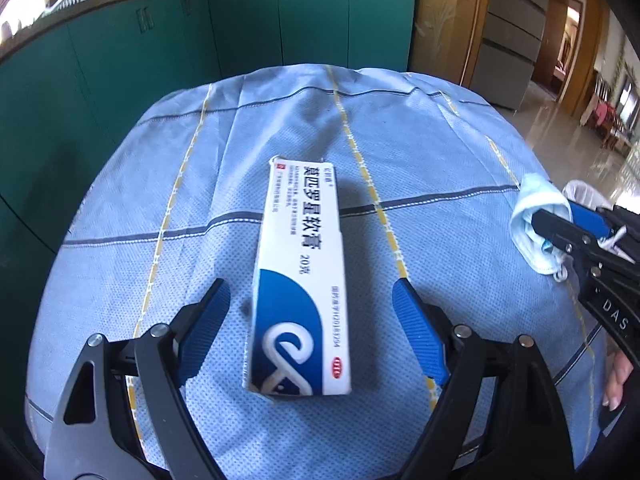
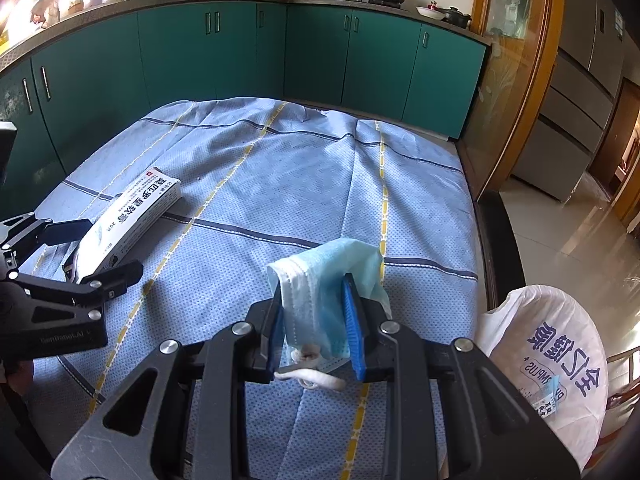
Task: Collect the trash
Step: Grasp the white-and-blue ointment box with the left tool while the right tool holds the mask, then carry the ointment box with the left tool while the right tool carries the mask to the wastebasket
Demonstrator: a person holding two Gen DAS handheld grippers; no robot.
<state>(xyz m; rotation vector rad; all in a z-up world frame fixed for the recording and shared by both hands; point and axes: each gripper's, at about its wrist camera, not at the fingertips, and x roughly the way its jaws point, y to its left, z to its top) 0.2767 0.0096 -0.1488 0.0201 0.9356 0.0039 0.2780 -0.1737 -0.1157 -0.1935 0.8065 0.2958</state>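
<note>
Left gripper (image 1: 308,312) stands released, jaws wide to either side of the ointment box (image 1: 302,276) lying between them on the tablecloth (image 1: 440,184); this white-and-blue printed carton looks light, stiff but crushable, best pinched across its long sides. Right gripper (image 2: 316,316) is clenched on a soft, limp blue face mask (image 2: 320,276), with the white bag (image 2: 560,360) to its right.

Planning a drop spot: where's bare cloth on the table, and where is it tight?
Bare: the far half of the tablecloth toward the green cabinets, and the strip between the ointment box and the face mask. Tight: the near-left corner, where the left gripper straddles the box, and the near-right edge by the white bag.
</note>
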